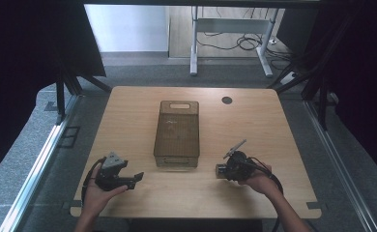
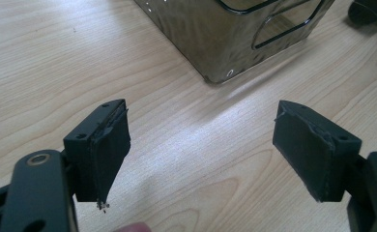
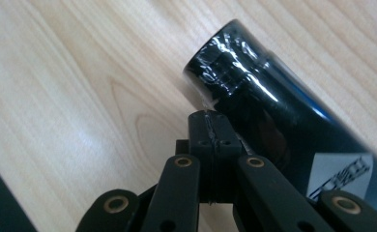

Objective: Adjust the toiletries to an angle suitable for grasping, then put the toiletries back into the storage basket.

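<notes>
My right gripper (image 3: 210, 126) is shut, its two black jaws pressed together with nothing between them. A glossy black bottle (image 3: 268, 111) lies on the wooden table just to the right of those jaws, its cap end wrapped in clear film and a white label on its side. In the high view the right gripper (image 1: 226, 169) sits low over the table at the front right, held in a hand. My left gripper (image 2: 201, 154) is open over bare wood, its pads wide apart. It rests at the front left (image 1: 136, 180), pointing toward the bin.
A translucent brown bin (image 1: 157, 130) with handle slots stands in the middle of the table; its near corner (image 2: 215, 53) lies just ahead of the left jaws. A round cable hole (image 1: 226, 100) is at the back of the table (image 1: 273, 130).
</notes>
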Action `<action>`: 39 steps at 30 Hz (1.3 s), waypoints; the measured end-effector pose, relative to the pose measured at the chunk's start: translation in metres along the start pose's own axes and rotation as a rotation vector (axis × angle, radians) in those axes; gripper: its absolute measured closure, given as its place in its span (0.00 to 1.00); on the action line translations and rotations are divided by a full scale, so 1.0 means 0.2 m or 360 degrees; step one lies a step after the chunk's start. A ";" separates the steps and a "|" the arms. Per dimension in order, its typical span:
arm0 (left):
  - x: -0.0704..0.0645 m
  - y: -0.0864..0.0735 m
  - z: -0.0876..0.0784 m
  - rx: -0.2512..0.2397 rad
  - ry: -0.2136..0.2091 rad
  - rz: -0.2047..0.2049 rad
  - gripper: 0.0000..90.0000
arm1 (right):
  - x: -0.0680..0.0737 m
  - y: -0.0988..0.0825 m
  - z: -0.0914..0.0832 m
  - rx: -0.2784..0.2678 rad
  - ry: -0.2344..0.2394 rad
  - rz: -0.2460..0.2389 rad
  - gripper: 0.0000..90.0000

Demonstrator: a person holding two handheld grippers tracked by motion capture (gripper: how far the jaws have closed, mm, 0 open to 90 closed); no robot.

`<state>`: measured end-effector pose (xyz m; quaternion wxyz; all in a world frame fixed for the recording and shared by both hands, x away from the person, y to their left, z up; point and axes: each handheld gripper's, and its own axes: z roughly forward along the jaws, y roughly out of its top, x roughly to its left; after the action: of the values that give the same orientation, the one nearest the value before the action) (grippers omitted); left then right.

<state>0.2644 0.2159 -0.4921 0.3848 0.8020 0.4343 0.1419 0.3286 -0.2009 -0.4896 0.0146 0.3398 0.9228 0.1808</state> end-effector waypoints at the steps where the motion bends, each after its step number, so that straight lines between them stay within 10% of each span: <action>1: 0.00 0.00 0.00 0.0000 0.0000 0.0000 0.24 | 0.00 0.00 0.00 0.0000 0.0000 0.0000 1.00; 22: 0.01 0.00 -0.01 0.0004 0.0006 -0.0004 0.23 | -0.05 0.08 0.00 -0.0067 -0.0040 0.0091 0.99; 33: 0.01 0.00 0.00 0.0007 0.0005 0.0004 0.24 | -0.04 0.05 -0.13 -0.0142 -0.0046 0.0081 0.97; 39: 0.01 0.00 -0.01 -0.0001 0.0007 0.0002 0.24 | -0.07 0.03 -0.18 -0.0180 -0.0069 0.0092 0.77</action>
<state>0.2644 0.2186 -0.4908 0.3840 0.8018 0.4346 0.1440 0.3371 -0.2164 -0.4560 0.0484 0.3687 0.9004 0.2257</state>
